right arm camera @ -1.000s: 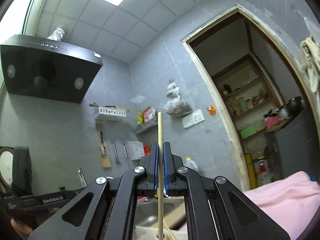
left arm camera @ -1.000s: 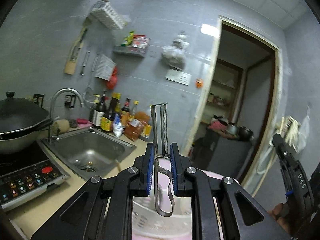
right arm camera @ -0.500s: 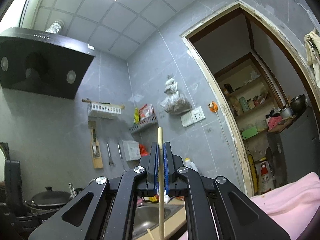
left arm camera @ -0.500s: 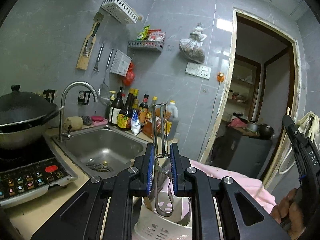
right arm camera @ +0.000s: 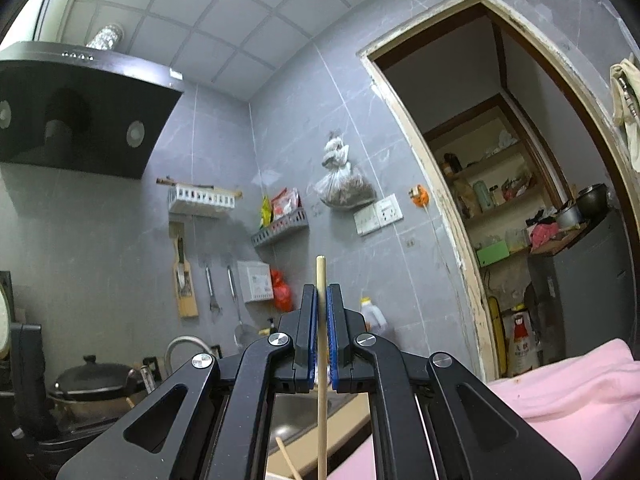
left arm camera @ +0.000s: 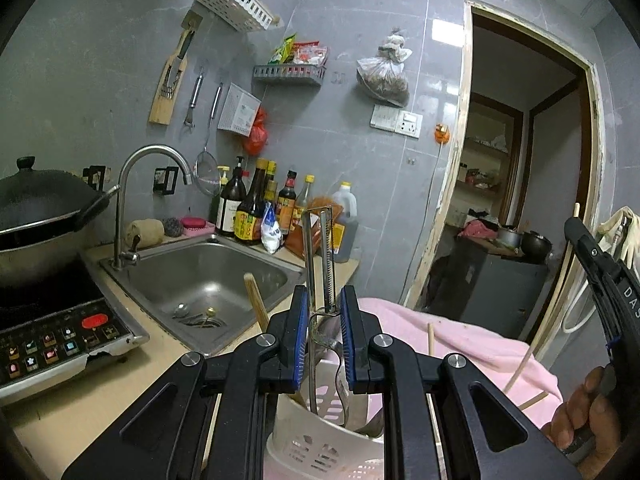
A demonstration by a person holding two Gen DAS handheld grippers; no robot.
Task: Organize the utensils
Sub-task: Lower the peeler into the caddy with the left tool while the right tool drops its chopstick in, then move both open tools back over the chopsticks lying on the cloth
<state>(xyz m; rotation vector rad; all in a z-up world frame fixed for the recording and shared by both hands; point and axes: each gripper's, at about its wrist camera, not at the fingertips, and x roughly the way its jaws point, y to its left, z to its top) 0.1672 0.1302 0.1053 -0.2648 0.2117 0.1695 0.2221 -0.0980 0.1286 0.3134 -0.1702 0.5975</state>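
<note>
A metal peeler (left arm camera: 325,264) stands upright, gripped by the left tool (left arm camera: 324,334) above a white slotted plastic holder (left arm camera: 320,444). The right tool (right arm camera: 321,330) is clamped on a pale wooden chopstick (right arm camera: 321,380).

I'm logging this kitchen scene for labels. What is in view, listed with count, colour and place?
peeler: one, metal, between the left jaws, over the holder
chopstick: one, pale wood, upright in the right jaws
utensil holder: one, white, below the left gripper
sink: one, steel, in the counter
wok: one, black, on the stove
sauce bottles: several, dark, behind the sink
pink cloth: one, right of the holder
left gripper: black, blue pads
right gripper: black, blue pads
</note>
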